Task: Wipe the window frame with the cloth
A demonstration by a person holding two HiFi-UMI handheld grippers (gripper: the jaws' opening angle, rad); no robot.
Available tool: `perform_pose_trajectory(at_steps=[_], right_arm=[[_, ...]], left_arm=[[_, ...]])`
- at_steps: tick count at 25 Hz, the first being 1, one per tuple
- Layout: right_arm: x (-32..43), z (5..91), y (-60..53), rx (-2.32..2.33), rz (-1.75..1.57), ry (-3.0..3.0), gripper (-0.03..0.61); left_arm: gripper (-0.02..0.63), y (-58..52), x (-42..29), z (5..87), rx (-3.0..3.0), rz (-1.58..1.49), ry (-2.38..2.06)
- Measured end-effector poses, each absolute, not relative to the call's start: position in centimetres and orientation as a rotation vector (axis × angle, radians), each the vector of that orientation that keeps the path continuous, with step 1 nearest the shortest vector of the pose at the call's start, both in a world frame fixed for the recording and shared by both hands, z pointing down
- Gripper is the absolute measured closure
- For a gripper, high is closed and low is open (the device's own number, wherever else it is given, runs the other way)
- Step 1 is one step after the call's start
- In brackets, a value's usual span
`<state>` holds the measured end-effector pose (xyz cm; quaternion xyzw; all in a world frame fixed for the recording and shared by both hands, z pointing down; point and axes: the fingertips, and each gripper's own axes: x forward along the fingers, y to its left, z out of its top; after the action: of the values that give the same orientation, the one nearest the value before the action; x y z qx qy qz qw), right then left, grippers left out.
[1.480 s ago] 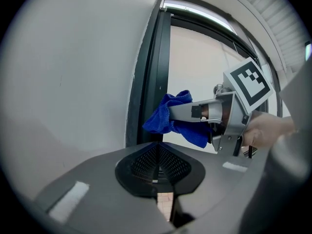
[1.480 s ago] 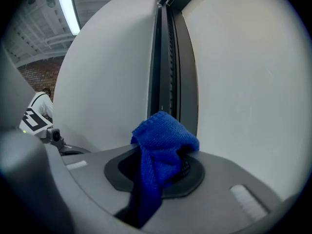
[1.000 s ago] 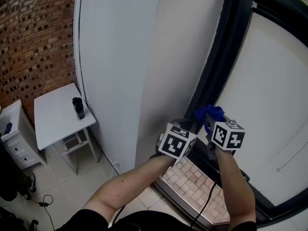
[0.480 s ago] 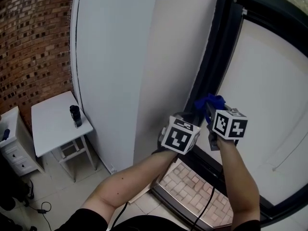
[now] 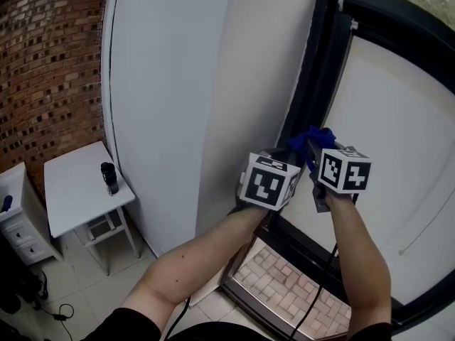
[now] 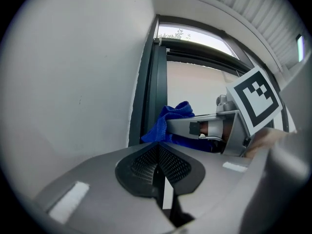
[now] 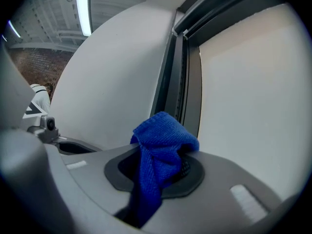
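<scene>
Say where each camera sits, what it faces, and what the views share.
Head view: on the person's head, facing steeply down at white wall and window frame; both forearms, left gripper, right gripper show.
Left gripper view: on the left gripper, facing up the frame along shut jaws; right gripper with cloth shows.
Right gripper view: on the right gripper, facing the frame along jaws shut on the cloth; left gripper at left.
Shared: all three show frame and cloth.
</scene>
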<state>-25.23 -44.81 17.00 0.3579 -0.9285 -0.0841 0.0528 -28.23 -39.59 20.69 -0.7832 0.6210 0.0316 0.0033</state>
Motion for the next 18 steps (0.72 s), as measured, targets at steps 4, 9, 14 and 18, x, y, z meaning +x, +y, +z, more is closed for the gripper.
perform_pose_trajectory(at_steps=[4, 9, 14, 18], right_arm=[[-25.1, 15.7, -44.7, 1.091, -0.281, -2.83, 0.494], [-25.2, 14.1, -44.8, 1.097, -0.312, -2.84, 0.494], [-25.2, 12.4, -44.7, 1.117, -0.349, -2.844, 0.494], [-25.4, 10.8, -44.4, 1.119, -0.399, -2.86, 0.494]], left_arm=[[0.624, -39.6, -28.4, 20.0, -2.441, 0.102, 1.949], [0.624, -39.6, -27.9, 19.6, -2.446, 0.106, 1.936], [0.624, -39.9, -27.5, 18.7, -2.435, 0.088, 1.909], [0.624, -39.9, -27.2, 17.5, -2.434, 0.085, 1.883]])
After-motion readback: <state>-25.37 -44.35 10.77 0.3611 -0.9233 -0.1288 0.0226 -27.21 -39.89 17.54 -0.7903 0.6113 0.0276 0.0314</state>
